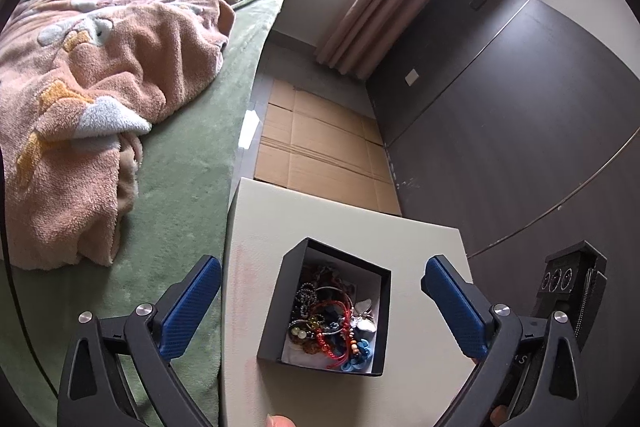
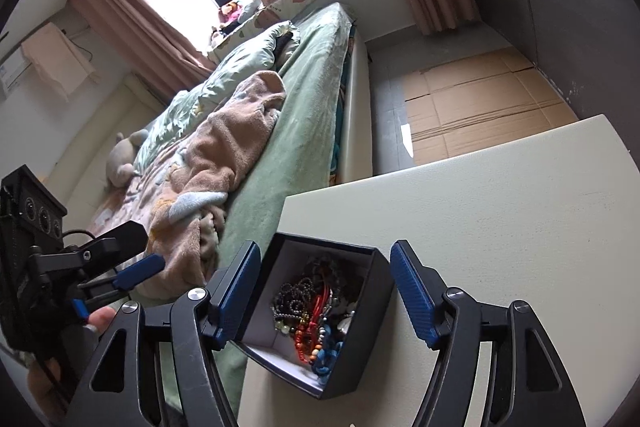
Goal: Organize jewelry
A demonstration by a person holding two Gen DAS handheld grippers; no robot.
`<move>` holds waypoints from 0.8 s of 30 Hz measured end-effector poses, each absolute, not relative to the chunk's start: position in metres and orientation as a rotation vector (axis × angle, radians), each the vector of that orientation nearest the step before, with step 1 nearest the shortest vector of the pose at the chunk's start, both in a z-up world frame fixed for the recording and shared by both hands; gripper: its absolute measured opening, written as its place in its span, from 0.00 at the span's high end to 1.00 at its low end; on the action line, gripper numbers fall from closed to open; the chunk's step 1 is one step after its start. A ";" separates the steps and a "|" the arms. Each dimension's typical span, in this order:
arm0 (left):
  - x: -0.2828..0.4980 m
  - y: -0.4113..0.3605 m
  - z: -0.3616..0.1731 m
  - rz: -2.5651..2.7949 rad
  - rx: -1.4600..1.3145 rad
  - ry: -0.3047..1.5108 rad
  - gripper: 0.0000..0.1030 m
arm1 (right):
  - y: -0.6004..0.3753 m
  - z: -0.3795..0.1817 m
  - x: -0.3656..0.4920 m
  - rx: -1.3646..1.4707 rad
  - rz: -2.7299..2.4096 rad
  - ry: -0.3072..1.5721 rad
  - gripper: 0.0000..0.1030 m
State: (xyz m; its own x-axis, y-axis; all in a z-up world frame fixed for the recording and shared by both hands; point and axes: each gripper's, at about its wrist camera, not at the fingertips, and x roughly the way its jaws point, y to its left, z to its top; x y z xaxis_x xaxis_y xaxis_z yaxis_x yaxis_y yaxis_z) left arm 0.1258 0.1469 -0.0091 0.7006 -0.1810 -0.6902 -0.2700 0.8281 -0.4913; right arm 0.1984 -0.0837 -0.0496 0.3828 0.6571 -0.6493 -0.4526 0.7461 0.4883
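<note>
Jewelry gathered in the box; sorting looks largely done or just paused.
The dark open box (image 1: 325, 307) sits on the white desk (image 1: 420, 247) beside the bed (image 1: 192, 155), holding a tangled jewelry heap (image 1: 332, 323) of beads, red cord and a silver butterfly. Left hand-held gripper (image 1: 322, 303) gapes wide around the box; right hand-held gripper (image 2: 324, 291) stands parted, empty, pads clear of it.

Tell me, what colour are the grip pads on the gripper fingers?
Blue, with a fine textured surface, on black arms; the pads show best in the left wrist view.
</note>
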 end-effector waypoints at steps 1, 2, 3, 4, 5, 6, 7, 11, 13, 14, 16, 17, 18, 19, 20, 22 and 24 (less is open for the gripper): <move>0.126 0.146 -0.009 0.050 -0.612 0.805 0.01 | -0.088 -0.048 0.198 0.245 0.711 0.936 0.31; 0.126 0.144 -0.010 0.045 -0.613 0.803 0.01 | -0.092 -0.047 0.198 0.242 0.703 0.935 0.27; 0.125 0.142 -0.009 0.042 -0.611 0.802 0.01 | -0.095 -0.047 0.197 0.241 0.697 0.936 0.18; 0.125 0.140 -0.009 0.040 -0.609 0.801 0.01 | -0.099 -0.046 0.196 0.246 0.693 0.935 0.12; 0.124 0.138 -0.009 0.038 -0.606 0.797 0.01 | -0.104 -0.045 0.195 0.255 0.689 0.932 0.11; 0.123 0.135 -0.009 0.038 -0.601 0.793 0.01 | -0.108 -0.045 0.194 0.262 0.683 0.931 0.11; 0.122 0.133 -0.008 0.040 -0.592 0.787 0.00 | -0.112 -0.044 0.193 0.266 0.675 0.931 0.11; 0.115 0.121 -0.003 0.069 -0.534 0.759 0.01 | -0.127 -0.037 0.185 0.277 0.652 0.918 0.01; 0.112 0.113 -0.002 0.067 -0.500 0.762 0.00 | -0.136 -0.033 0.181 0.283 0.637 0.906 0.00; 0.111 0.109 -0.002 0.067 -0.482 0.765 0.00 | -0.140 -0.031 0.178 0.280 0.627 0.901 0.00; 0.108 0.101 -0.002 0.072 -0.453 0.763 0.00 | -0.147 -0.028 0.174 0.266 0.600 0.896 0.00; 0.106 0.097 -0.001 0.075 -0.443 0.762 0.00 | -0.150 -0.027 0.172 0.259 0.590 0.895 0.00; 0.105 0.094 -0.001 0.076 -0.437 0.764 0.00 | -0.153 -0.026 0.169 0.250 0.581 0.895 0.00; 0.104 0.091 -0.001 0.075 -0.430 0.766 0.00 | -0.155 -0.025 0.167 0.238 0.572 0.898 0.00; 0.103 0.088 0.000 0.073 -0.421 0.768 0.00 | -0.157 -0.024 0.165 0.226 0.564 0.900 0.00; 0.099 0.082 0.002 0.075 -0.401 0.761 0.00 | -0.162 -0.023 0.159 0.199 0.555 0.903 0.00; 0.096 0.075 0.004 0.078 -0.380 0.746 0.00 | -0.165 -0.021 0.155 0.178 0.555 0.905 0.00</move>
